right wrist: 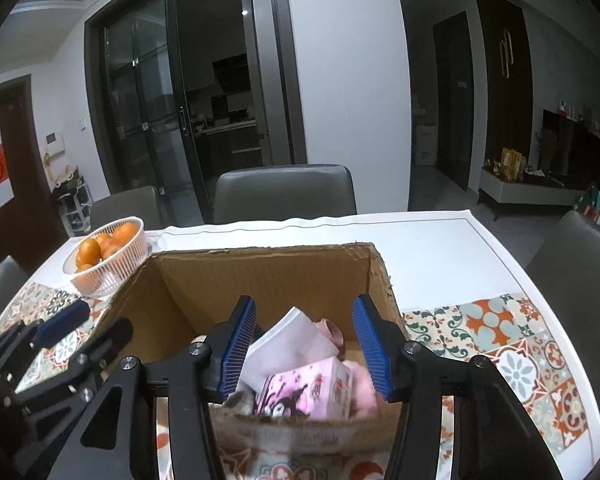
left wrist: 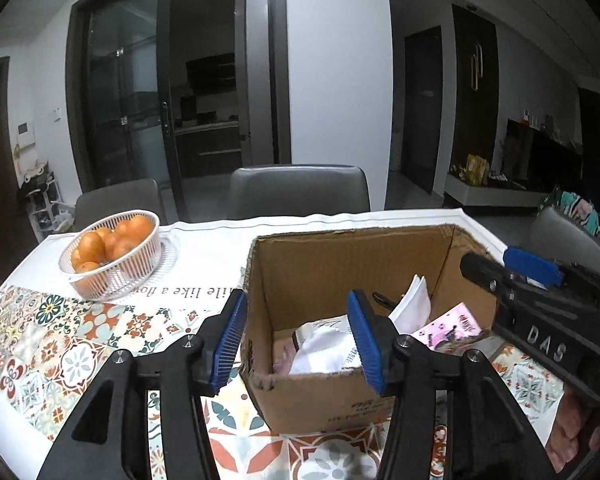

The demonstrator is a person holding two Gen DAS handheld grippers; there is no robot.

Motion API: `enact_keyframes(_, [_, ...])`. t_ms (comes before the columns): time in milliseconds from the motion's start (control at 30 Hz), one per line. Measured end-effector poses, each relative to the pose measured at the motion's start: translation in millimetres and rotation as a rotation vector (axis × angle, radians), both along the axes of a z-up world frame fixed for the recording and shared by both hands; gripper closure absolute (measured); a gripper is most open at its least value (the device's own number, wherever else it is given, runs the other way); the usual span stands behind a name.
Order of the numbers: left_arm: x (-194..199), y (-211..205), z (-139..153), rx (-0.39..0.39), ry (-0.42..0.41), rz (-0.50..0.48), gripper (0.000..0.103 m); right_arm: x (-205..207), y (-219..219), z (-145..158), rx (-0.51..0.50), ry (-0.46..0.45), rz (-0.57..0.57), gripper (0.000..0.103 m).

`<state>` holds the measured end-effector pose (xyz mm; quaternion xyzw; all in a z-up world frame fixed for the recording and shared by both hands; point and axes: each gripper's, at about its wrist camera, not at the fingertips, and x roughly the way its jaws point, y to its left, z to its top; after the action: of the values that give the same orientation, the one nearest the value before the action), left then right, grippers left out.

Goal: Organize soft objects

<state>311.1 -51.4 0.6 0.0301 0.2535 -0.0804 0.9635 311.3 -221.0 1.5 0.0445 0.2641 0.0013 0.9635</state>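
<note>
- Left wrist view: the left gripper [left wrist: 298,338] is hovering over the near left corner of an open box [left wrist: 340,256], its jaws standing about half apart with nothing between the blue pads [left wrist: 230,344].
- One pad is hanging outside the box's left wall, the other inside it, so the jaws are straddling that wall without pressing on it.
- Inside the box, a white cloth [left wrist: 320,346] is lying near the front, a white folded piece [left wrist: 414,308] is leaning toward the back, and a pink pack [left wrist: 452,326] is lying at the right.
- The right gripper [left wrist: 540,304] is reaching in from the right edge, over the box's right side.
- A basket [left wrist: 140,268] of oranges [left wrist: 112,244] is sitting on the table [left wrist: 380,220], well left of the box, on a patterned cloth [left wrist: 60,340].
- Two chairs [left wrist: 300,190] are standing beyond the table.

- Right wrist view: the right gripper [right wrist: 304,348] is hanging over the box [right wrist: 260,276], jaws about half open and gripping nothing.
- Below and between its pads [right wrist: 374,350], the pink pack [right wrist: 312,390] is lying against the box's near wall, with the white folded piece [right wrist: 292,336] behind it and something pink [right wrist: 330,330] further back.
- The left gripper [right wrist: 60,344] is showing at the left, beside the box's left wall.
- The basket [right wrist: 112,276] is standing beyond the box's far left corner.
</note>
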Motion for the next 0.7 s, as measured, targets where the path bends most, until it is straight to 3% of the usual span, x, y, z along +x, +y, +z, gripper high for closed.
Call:
enact_keyframes(400, [-64,11,34,-0.016,-0.064,0.017,0.043,-70,10,28,-0.016,-0.050,-0.001,0.050])
enact_keyframes(700, [-120,22,47,-0.006,-0.097,0.048,0.034,-129,19,40,-0.045,-0.088,-0.023,0.038])
